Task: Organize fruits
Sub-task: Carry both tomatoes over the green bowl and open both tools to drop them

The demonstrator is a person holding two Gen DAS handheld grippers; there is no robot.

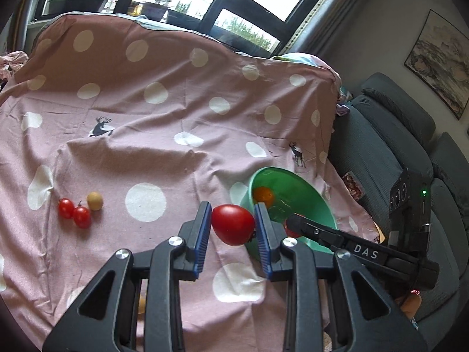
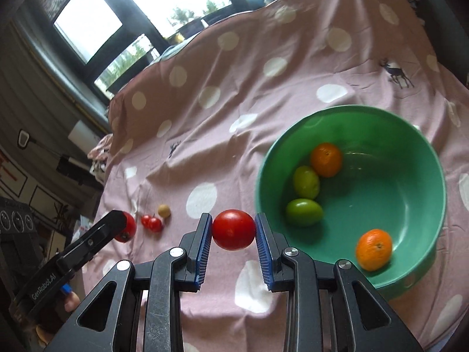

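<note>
Both grippers are loaded: the left gripper (image 1: 233, 226) is clamped on a round red tomato (image 1: 232, 224), and the right gripper (image 2: 233, 230) is squeezing its own red tomato (image 2: 233, 229). The green plastic bowl (image 2: 410, 135) sits at 2 o'clock of the right one on the pink polka-dot cloth (image 2: 234, 88), holding two oranges (image 2: 326, 159) and two green fruits (image 2: 306, 182). Two cherry tomatoes (image 1: 73, 212) and a small tan fruit (image 1: 95, 201) lie at 9 o'clock of the left.

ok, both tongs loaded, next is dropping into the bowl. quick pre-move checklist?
1. Left tongs clamped on a red tomato: ok.
2. Right tongs clamped on a second red tomato: ok.
3. Round green plastic bowl upright on the pink dotted cloth: ok.
4. Free room in bowl beside two oranges and two green fruits: ok.
5. Tongs clear of each other over the bowl: cannot tell.
6. Cloth cleared: not ok, two cherry tomatoes and a small tan fruit remain.
</note>
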